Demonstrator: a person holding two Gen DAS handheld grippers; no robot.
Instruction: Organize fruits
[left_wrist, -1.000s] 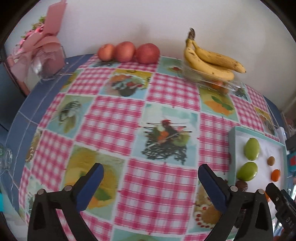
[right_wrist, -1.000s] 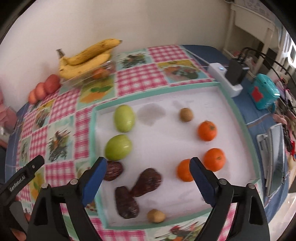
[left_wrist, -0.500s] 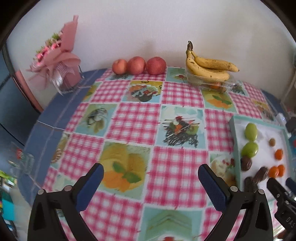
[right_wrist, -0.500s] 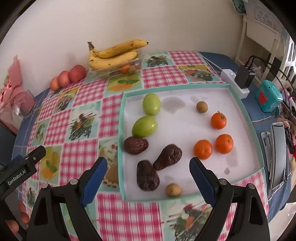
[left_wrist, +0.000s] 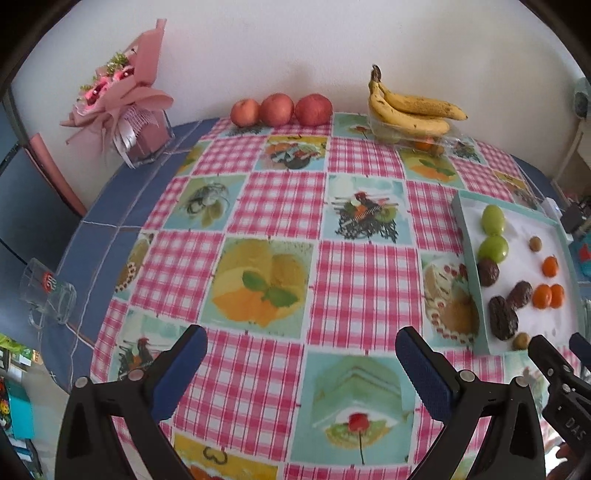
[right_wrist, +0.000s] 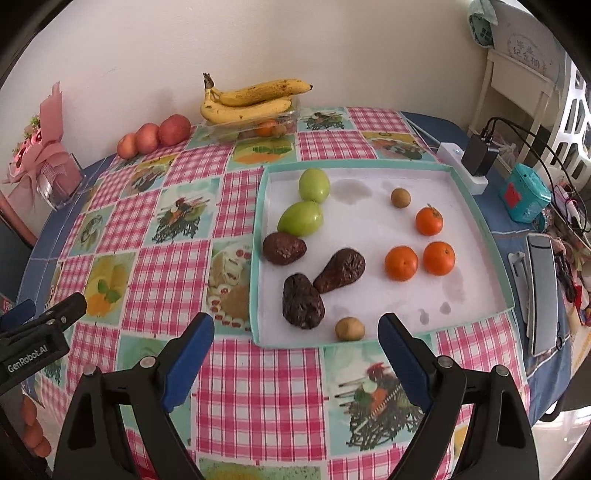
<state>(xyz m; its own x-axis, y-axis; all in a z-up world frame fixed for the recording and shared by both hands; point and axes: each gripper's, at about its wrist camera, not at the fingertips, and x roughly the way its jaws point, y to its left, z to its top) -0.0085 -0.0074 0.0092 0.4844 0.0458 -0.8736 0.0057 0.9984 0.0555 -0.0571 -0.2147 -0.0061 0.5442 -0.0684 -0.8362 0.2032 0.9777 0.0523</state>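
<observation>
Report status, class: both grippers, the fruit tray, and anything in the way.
Left gripper open, empty, over the tablecloth. Right gripper open, empty, short of the tray. Tray holds green, dark, orange and small brown fruits, loosely grouped. Nothing blocks the approach.

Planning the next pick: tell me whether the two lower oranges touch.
Apart. The right wrist view shows a thin strip of white tray between the left orange and right orange.

"GenRobot.AI" is showing in white letters on the black body of the left gripper (right_wrist: 37, 347) at the edge of the right wrist view. White letters reading "DAS" are showing on the right gripper (left_wrist: 561, 391) in the left wrist view. The sign (right_wrist: 526, 50) above the white shelf is carrying characters too blurred to read.
</observation>
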